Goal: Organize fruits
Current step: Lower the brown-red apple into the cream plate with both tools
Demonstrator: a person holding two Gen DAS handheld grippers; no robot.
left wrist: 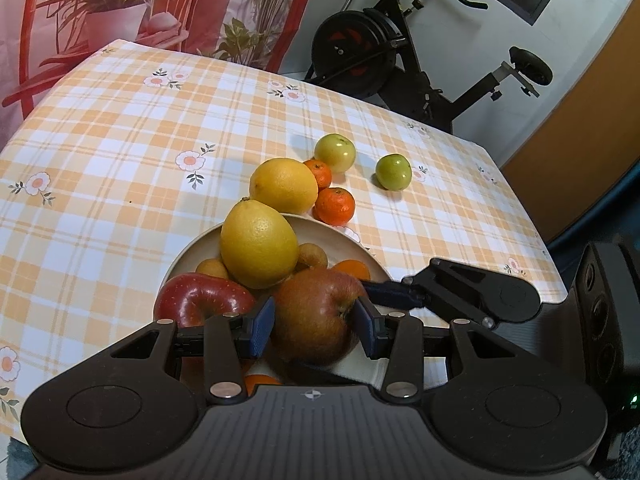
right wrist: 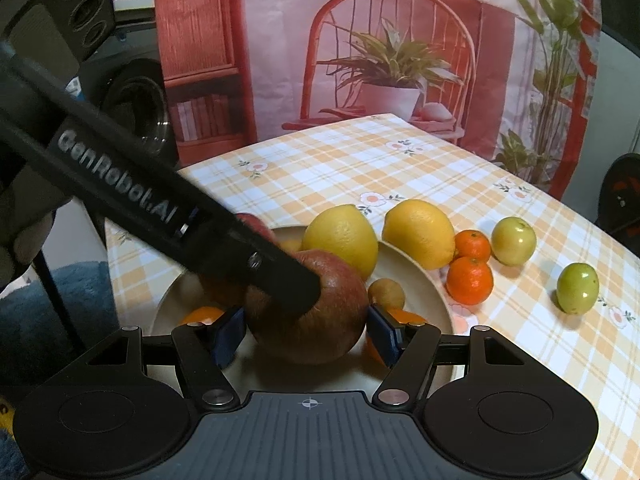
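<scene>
A beige bowl [left wrist: 344, 236] [right wrist: 424, 280] holds a lemon [left wrist: 258, 246] [right wrist: 342, 238], a dark red apple [left wrist: 200, 300], small brown fruits and orange pieces. My left gripper [left wrist: 314, 326] is shut on a russet apple [left wrist: 316, 316] over the bowl; its pads press both sides. My right gripper [right wrist: 306, 334] straddles the same apple [right wrist: 320, 320], its blue pads just beside it, seemingly apart from it. The left gripper's finger [right wrist: 280, 276] crosses the apple in the right wrist view. On the cloth lie a second lemon [left wrist: 284, 186], two mandarins [left wrist: 334, 206] and two green fruits [left wrist: 394, 172].
The table has an orange checked cloth [left wrist: 120, 140]. An exercise bike [left wrist: 400, 48] stands behind the far edge. A printed backdrop [right wrist: 380, 60] hangs behind the table. The table's right edge [left wrist: 532, 216] lies close to the green fruits.
</scene>
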